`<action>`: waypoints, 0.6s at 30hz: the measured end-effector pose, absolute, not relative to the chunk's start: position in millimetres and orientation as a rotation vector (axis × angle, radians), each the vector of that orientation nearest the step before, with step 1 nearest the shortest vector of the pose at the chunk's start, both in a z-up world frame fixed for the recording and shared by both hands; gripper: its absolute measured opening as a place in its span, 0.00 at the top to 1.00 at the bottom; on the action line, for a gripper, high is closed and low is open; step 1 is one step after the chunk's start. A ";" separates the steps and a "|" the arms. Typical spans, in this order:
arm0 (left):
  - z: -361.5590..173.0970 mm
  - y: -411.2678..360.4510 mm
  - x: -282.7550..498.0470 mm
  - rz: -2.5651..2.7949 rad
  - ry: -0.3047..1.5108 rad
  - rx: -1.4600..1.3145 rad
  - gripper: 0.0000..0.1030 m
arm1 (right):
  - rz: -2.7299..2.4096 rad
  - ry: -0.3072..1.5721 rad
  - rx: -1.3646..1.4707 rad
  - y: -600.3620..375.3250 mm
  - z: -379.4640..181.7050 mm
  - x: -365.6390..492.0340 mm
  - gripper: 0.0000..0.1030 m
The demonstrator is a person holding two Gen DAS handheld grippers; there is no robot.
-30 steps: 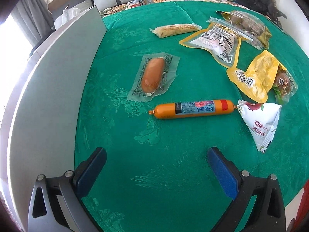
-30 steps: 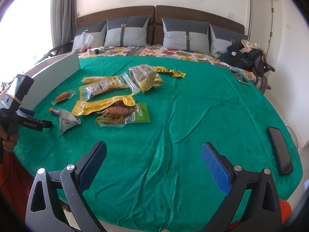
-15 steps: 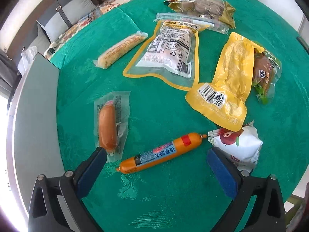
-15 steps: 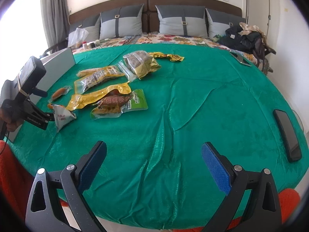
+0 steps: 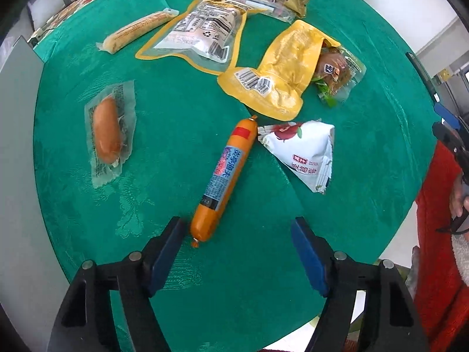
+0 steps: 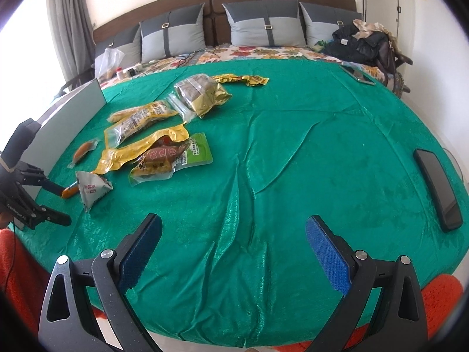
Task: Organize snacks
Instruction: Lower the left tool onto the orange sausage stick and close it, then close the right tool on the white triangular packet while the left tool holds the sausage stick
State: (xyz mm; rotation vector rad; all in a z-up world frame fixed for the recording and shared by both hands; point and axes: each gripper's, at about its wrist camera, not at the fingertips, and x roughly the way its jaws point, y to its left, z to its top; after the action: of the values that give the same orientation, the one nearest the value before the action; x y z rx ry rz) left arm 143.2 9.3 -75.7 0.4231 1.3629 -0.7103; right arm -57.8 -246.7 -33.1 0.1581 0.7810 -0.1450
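Observation:
An orange sausage stick [image 5: 225, 176] lies on the green tablecloth [image 5: 181, 111], its near end between the jaws of my left gripper [image 5: 236, 228], close to the left finger [image 5: 167, 249]. The jaws are closing and the pads do not press on it. A white triangular pack [image 5: 302, 152] touches the stick's far end. Farther out lie a clear-wrapped small sausage [image 5: 107, 132], a yellow pouch [image 5: 284, 70], a clear yellow-edged pouch [image 5: 205, 29] and a sweet-potato pack [image 6: 173, 158]. My right gripper [image 6: 234, 221] hangs open over bare cloth, nothing between its fingers.
A grey box wall [image 6: 73, 105] stands along the table's left side. A dark phone [image 6: 436, 187] lies at the right rim and another phone [image 6: 359, 76] at the back. A red sleeve [image 5: 436, 234] is by the near edge. A bed with pillows lies behind.
My left gripper has swung down over the orange sausage stick and rolled, so the stick now runs toward the jaws. Its jaws have narrowed. The right gripper has barely moved.

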 end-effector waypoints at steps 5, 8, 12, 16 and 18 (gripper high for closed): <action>-69.4 12.0 154.7 -0.620 1.324 0.368 0.64 | -0.151 0.787 0.163 -248.6 -34.0 -58.1 0.03; -68.6 5.4 147.9 -0.572 1.274 0.368 0.85 | -0.146 0.801 0.187 -251.3 -36.6 -56.8 0.03; -68.6 16.0 134.5 -0.490 1.265 0.190 0.86 | -0.114 0.832 0.242 -257.3 -42.0 -56.4 0.03; -70.4 59.5 123.8 -0.323 1.202 -0.013 0.86 | -0.054 0.887 0.309 -260.1 -51.2 -54.9 0.03; -74.9 79.4 116.4 -0.309 1.158 -0.100 0.85 | -0.020 0.927 0.334 -254.9 -56.8 -49.6 0.03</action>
State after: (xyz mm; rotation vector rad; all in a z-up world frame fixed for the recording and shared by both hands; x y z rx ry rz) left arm 116.4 79.4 -74.9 -0.0998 1.1583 -0.3089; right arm -49.6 -254.9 -56.8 0.3339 0.9267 -0.0198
